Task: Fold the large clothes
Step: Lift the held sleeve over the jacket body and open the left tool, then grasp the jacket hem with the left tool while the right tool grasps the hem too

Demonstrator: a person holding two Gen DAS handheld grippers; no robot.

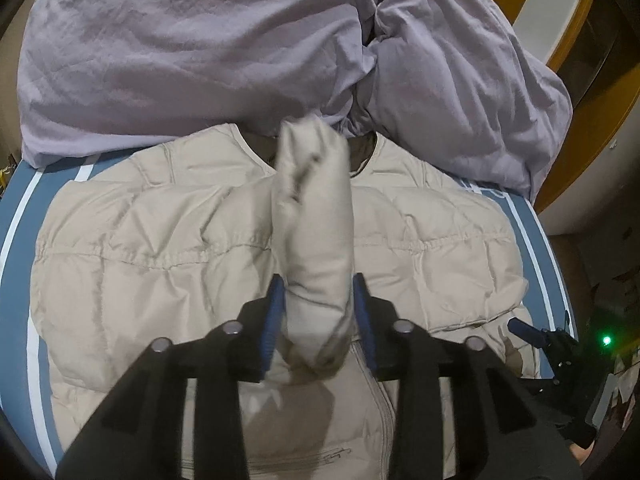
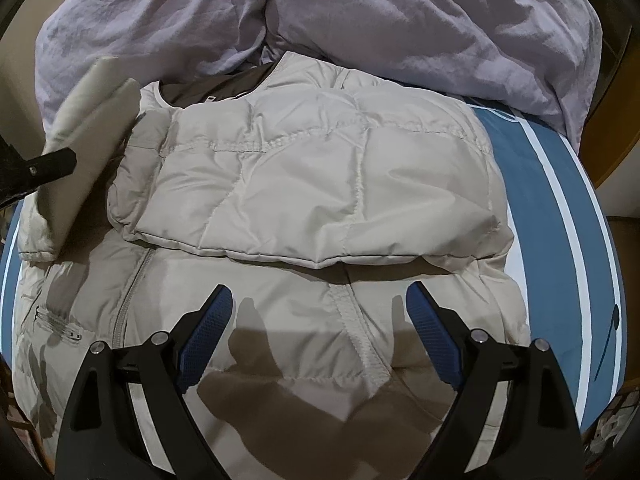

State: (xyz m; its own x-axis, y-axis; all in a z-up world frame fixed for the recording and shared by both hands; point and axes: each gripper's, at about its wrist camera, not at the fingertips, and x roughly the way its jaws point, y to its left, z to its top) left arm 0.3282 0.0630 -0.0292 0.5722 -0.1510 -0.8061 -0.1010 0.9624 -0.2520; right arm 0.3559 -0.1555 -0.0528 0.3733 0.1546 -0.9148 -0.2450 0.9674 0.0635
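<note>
My left tongs pinch the sleeve; I'd lay it toward three o'clock, flat across the jacket; right tongs spread.

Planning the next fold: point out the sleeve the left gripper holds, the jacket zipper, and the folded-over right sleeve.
held sleeve (image 1: 316,240): left wrist view, mid-length of the lifted sleeve.
jacket zipper (image 2: 130,292): right wrist view, middle of the zipper line.
folded-over sleeve (image 2: 320,184): right wrist view, centre of its quilted panel.

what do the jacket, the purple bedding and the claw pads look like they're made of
Jacket: thin, faintly shiny woven shell, probably nylon or polyester, puffy between quilted seams, so likely padded.
Bedding: matte, softly crumpled fabric, cotton-like; fibre unclear.
Claw pads: blue, with a fine dotted texture, probably rubber or plastic, on black arms.
</note>
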